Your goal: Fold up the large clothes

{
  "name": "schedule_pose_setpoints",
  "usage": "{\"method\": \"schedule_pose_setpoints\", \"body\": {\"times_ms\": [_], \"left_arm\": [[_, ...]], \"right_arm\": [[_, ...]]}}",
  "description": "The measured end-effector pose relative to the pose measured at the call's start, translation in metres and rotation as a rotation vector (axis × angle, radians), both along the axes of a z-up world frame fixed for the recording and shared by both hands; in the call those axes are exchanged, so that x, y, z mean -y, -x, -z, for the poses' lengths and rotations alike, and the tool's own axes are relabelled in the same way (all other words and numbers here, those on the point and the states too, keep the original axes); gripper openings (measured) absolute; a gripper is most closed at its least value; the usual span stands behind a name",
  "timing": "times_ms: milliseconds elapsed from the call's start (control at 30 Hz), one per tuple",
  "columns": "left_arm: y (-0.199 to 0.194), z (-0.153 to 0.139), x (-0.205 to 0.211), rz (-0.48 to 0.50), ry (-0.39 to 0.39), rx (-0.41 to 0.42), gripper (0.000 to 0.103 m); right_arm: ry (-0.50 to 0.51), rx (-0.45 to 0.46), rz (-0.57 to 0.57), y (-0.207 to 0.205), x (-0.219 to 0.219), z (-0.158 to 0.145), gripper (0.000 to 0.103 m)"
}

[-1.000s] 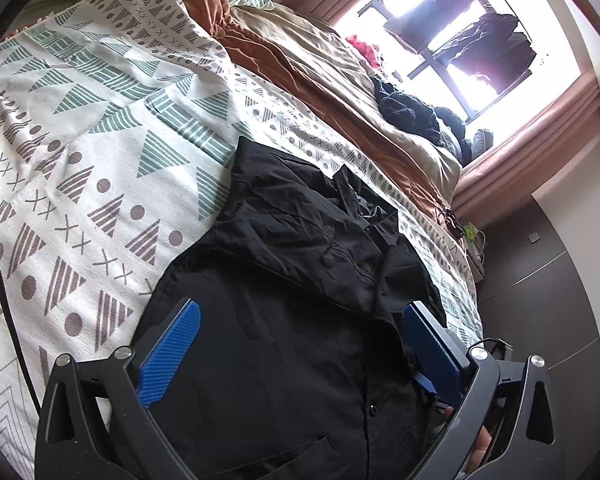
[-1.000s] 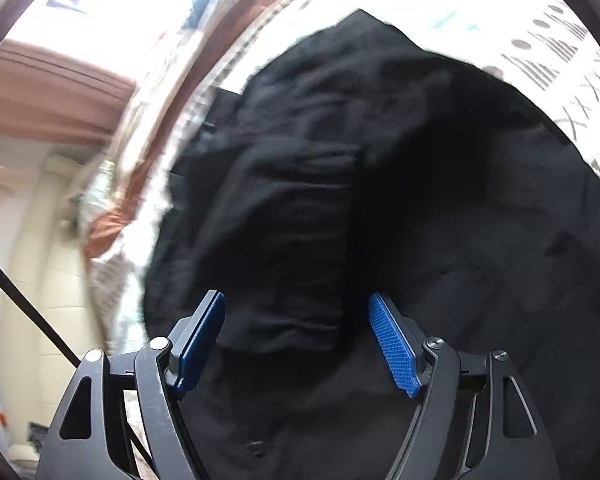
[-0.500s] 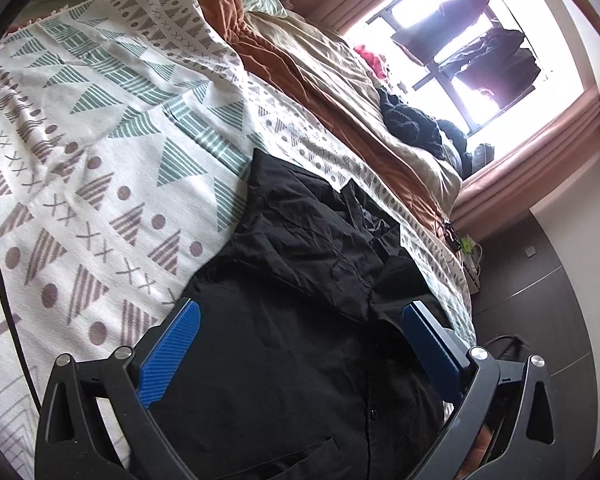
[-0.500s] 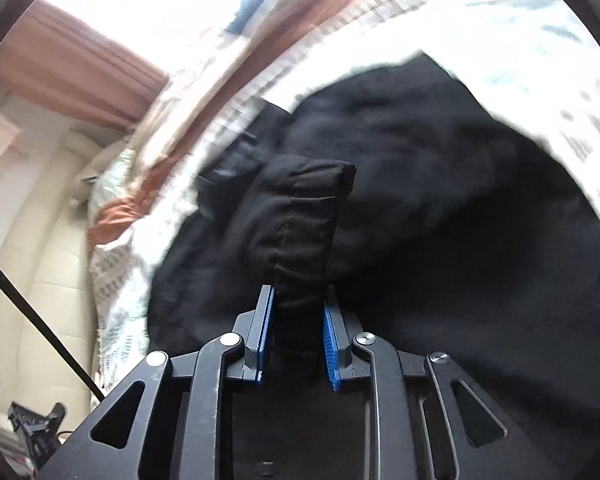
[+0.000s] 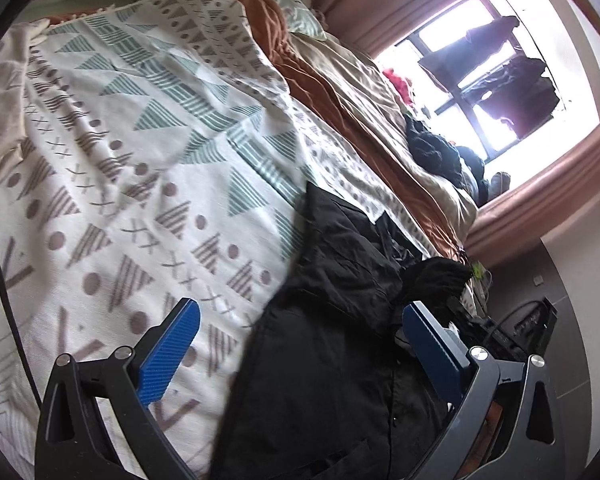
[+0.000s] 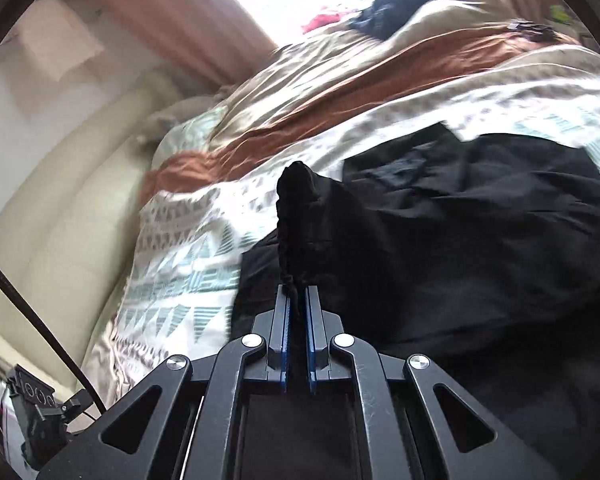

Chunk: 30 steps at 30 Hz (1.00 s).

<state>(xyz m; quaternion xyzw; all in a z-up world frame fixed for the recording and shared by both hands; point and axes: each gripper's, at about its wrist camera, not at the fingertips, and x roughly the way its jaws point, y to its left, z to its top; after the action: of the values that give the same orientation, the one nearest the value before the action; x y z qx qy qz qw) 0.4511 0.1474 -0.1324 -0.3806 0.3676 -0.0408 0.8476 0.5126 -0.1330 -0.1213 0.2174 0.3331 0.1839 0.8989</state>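
A black shirt (image 5: 332, 340) lies spread on the patterned white bedspread (image 5: 120, 152). My left gripper (image 5: 300, 344) is open and empty, hovering above the shirt's left edge. My right gripper (image 6: 296, 308) is shut on a bunched fold of the black shirt (image 6: 300, 216) and holds it lifted above the rest of the garment (image 6: 480, 240). The lifted fold also shows in the left wrist view (image 5: 436, 280), by the right fingertip (image 5: 428, 340).
A brown and beige duvet (image 5: 340, 92) lies along the bed's far side, with dark clothes (image 5: 440, 152) piled near the window (image 5: 480, 80). A cream padded headboard (image 6: 60, 200) stands at the left in the right wrist view. A black cable (image 5: 4, 280) hangs at left.
My right gripper closed on a fold of the black shirt and lifted it, tilting up toward the headboard. My left gripper stayed open and drifted left, back over the shirt's edge.
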Motion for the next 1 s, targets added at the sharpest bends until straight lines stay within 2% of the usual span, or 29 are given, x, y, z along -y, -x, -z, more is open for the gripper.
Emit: {"method": "schedule_pose_setpoints", "body": {"times_ms": [100, 167, 233, 267, 300, 333, 500, 633, 833, 1000], "left_arm": [[0.000, 0.001, -0.004, -0.007, -0.004, -0.003, 0.103], [0.001, 0.000, -0.005, -0.012, -0.009, -0.004, 0.103], [0.000, 0.000, -0.007, -0.014, -0.013, -0.007, 0.103], [0.000, 0.000, -0.007, -0.016, -0.017, -0.010, 0.103], [-0.001, 0.000, -0.006, -0.019, -0.021, -0.013, 0.103], [0.000, 0.000, -0.007, -0.019, -0.022, -0.014, 0.103], [0.000, -0.006, 0.004, 0.007, -0.039, -0.013, 0.103], [0.002, -0.012, 0.015, 0.027, -0.043, -0.003, 0.103], [0.005, -0.018, 0.035, 0.058, -0.115, -0.011, 0.103], [0.009, -0.023, 0.049, 0.074, -0.135, -0.015, 0.103]], "right_arm": [[0.011, -0.042, -0.050, -0.021, -0.027, 0.011, 0.009], [-0.028, -0.076, -0.116, -0.033, -0.041, 0.016, 0.014], [-0.031, -0.062, -0.151, -0.034, -0.049, 0.016, 0.019], [-0.011, -0.060, -0.147, -0.032, -0.049, 0.018, 0.037], [-0.005, -0.064, -0.141, -0.030, -0.047, 0.019, 0.065], [-0.014, -0.061, -0.135, -0.026, -0.040, 0.021, 0.073], [0.038, -0.081, -0.042, -0.005, 0.000, 0.014, 0.074], [0.076, -0.033, 0.039, 0.037, 0.032, -0.004, 0.074], [0.025, -0.080, 0.111, 0.101, 0.085, -0.008, 0.074], [0.040, -0.085, 0.152, 0.143, 0.120, -0.021, 0.074]]}}
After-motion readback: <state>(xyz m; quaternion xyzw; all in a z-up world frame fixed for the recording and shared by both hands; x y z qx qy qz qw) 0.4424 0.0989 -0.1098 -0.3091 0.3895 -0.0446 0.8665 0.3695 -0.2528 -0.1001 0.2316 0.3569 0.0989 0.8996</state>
